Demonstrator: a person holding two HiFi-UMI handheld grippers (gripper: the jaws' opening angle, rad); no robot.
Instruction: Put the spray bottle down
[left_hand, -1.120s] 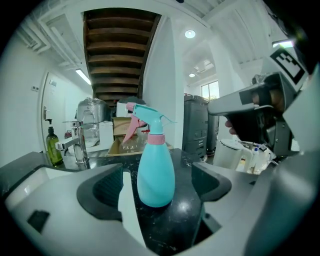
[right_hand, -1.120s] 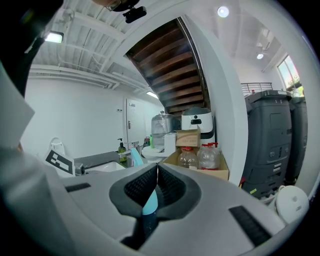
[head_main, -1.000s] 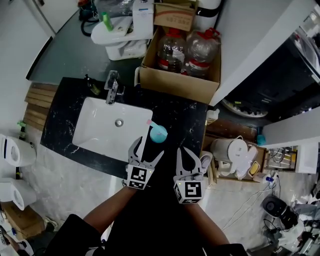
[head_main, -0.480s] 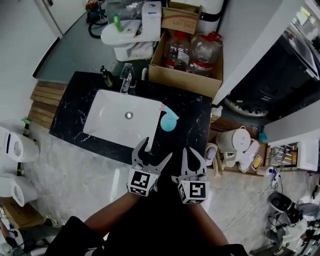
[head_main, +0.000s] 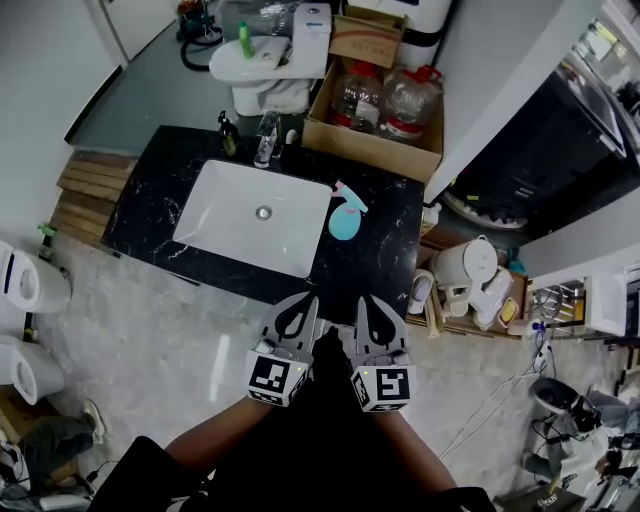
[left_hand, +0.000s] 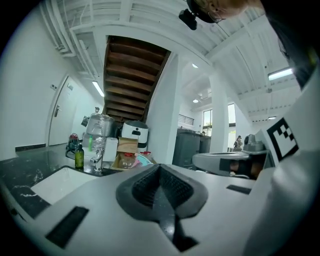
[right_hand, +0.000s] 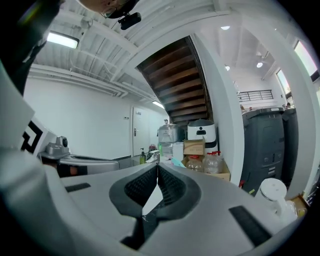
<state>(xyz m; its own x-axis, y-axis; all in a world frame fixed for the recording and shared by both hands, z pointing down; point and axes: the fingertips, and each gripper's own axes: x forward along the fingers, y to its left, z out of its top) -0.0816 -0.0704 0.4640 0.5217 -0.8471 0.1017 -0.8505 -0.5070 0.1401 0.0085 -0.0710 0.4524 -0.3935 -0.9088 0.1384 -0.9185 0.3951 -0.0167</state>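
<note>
We find the spray bottle (head_main: 345, 218) resting on the black counter (head_main: 390, 215), just right of the white sink basin (head_main: 250, 230). It is free of both grippers and well apart from them. The left gripper (head_main: 303, 303) has its jaws clenched together; they have just been closing, and nothing sits between them. The right gripper (head_main: 366, 306), just beside it, has its jaws likewise pressed tip to tip and holds nothing. Both grippers hang over the pale floor (head_main: 180, 330) in front of the counter. A cardboard box (head_main: 372, 152) holding two water jugs stands behind the counter.
</note>
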